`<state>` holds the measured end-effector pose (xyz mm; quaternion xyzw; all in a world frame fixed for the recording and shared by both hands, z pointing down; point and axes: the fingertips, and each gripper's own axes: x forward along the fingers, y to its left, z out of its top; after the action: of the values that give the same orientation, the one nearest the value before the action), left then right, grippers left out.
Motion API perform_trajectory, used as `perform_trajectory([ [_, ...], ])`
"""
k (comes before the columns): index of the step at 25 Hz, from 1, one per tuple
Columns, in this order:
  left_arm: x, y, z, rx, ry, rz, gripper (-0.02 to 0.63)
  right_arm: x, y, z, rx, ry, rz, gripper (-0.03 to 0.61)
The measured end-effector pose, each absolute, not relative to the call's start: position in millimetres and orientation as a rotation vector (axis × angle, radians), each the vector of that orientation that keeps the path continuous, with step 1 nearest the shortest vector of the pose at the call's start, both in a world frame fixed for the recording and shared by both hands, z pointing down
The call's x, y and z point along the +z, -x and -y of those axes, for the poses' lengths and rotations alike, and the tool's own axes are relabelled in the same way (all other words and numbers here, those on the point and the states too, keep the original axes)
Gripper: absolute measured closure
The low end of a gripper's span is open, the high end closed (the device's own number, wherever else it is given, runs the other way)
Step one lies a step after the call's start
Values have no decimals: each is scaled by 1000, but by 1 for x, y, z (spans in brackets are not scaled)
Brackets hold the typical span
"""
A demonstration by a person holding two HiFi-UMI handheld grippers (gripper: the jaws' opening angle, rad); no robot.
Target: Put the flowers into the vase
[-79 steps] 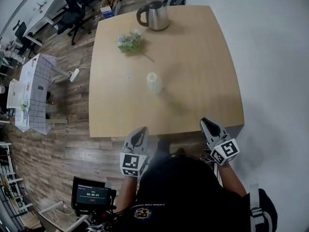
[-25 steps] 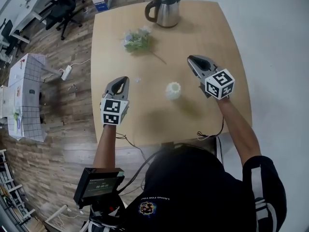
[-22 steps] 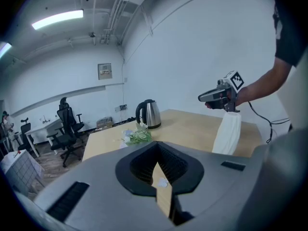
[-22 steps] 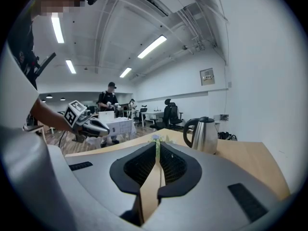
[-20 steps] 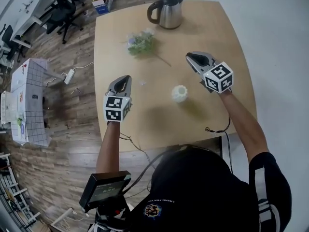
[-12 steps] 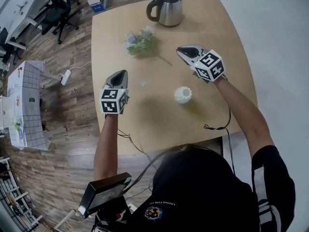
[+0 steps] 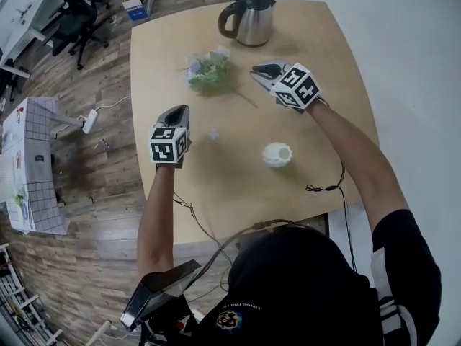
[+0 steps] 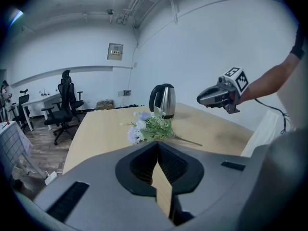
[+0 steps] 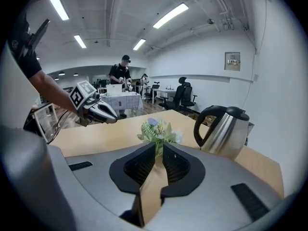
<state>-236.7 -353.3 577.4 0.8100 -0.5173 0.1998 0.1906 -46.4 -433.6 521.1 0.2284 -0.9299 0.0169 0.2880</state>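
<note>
We hold both grippers over the pale wooden table [image 7: 317, 114]. The left gripper [image 7: 182, 109] has its jaws pressed together with nothing between them, and the right gripper [image 7: 256, 71] is closed and empty too. The flowers [image 7: 209, 71], a small bunch of green leaves with pale lilac and white blooms, lie flat on the far half of the table, with their thin stem [image 7: 245, 96] trailing toward the near right. In the head view the right gripper's tip sits just right of the bunch, above the stem, and its own view looks straight at the blooms over its closed jaws. The left gripper is nearer us, at the table's left edge, and also points toward the flowers. The white ribbed vase [image 7: 277, 153] stands upright on the near part of the table, well apart from the flowers, between our two arms and just left of the right forearm. A steel kettle [image 7: 248, 19] with a black handle stands at the far edge, close behind the flowers. A small pale scrap [image 7: 213, 133] lies on the wood between the left gripper and the vase. A black cable [image 7: 325, 188] hangs below the right arm. Beyond the table, office chairs [image 7: 70, 14] stand on the wood floor, where a power strip [image 7: 88, 121] also lies.
</note>
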Motion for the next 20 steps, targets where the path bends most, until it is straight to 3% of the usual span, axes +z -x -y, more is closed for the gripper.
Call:
perform_trajectory([
  [6,576,235,376,513,-2274,1453,607,531,60,454,86,-589,2448,478],
  [20,581,225,418,375,-2238,1418,606,562,85,498,203,-508,2434,432],
])
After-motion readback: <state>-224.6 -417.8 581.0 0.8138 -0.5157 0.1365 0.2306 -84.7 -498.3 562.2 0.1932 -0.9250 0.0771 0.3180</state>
